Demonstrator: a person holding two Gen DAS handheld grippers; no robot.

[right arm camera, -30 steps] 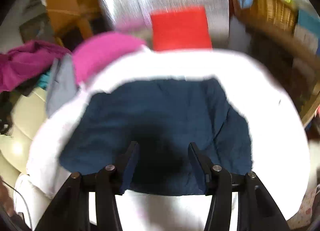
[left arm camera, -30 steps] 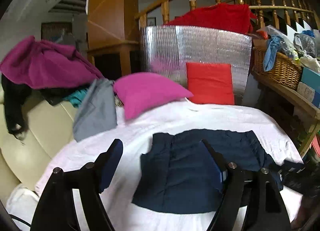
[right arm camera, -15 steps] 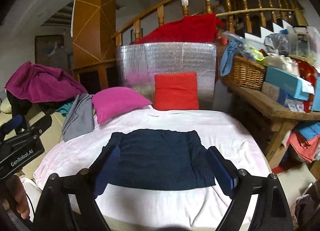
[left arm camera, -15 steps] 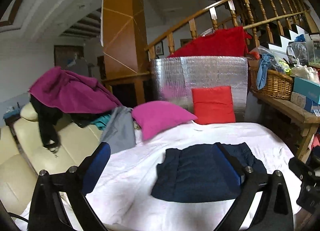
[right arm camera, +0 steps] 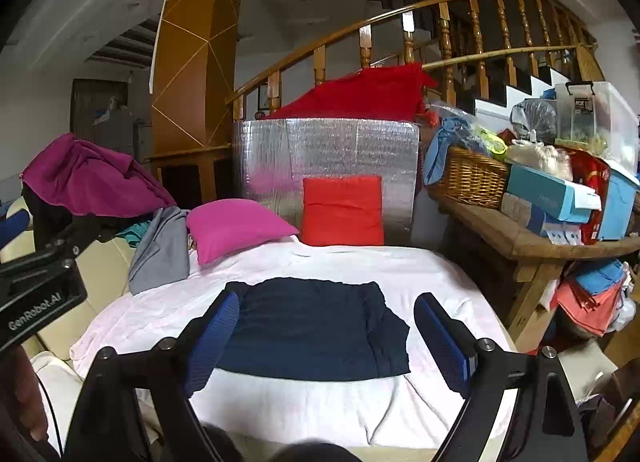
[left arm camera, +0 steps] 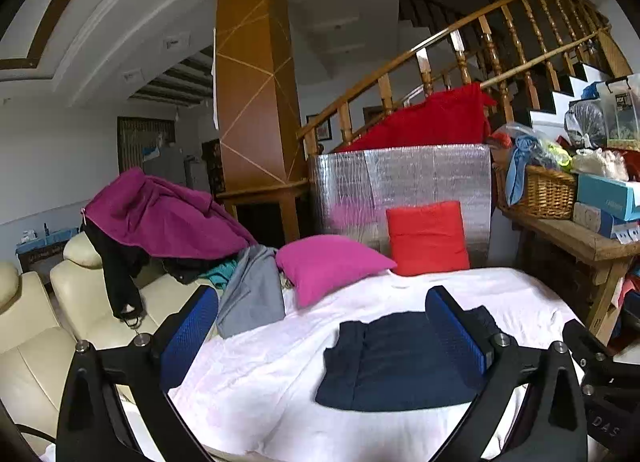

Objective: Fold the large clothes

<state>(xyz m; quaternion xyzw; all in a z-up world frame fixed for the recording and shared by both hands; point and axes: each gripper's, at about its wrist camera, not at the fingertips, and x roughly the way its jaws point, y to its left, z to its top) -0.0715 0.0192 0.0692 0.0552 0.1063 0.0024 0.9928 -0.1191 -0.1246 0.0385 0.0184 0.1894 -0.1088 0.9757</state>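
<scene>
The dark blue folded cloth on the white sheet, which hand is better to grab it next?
Probably the right. The right gripper is open and faces the dark blue folded cloth squarely, centred between its fingers. The left gripper, also open, sees the cloth off toward its right finger, nearer the grey garment.

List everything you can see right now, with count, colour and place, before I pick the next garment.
Folded garment: one, navy, centre of the sheet.
Sheet: one, white, covering the work surface.
Cushions: two, magenta lying at the sheet's far left, red upright against the foil panel.
Foil panel: one, silver, behind the cushions.
Red cloth: one, draped above the panel.
Grey garment: one, beside the magenta cushion.
Clothes pile: purple on top, on the cream sofa, left.
Wicker basket: one, brown, on the wooden bench, right.
Boxes: several, mostly blue, on the bench.
Left gripper: open, empty.
Right gripper: open, empty.
</scene>
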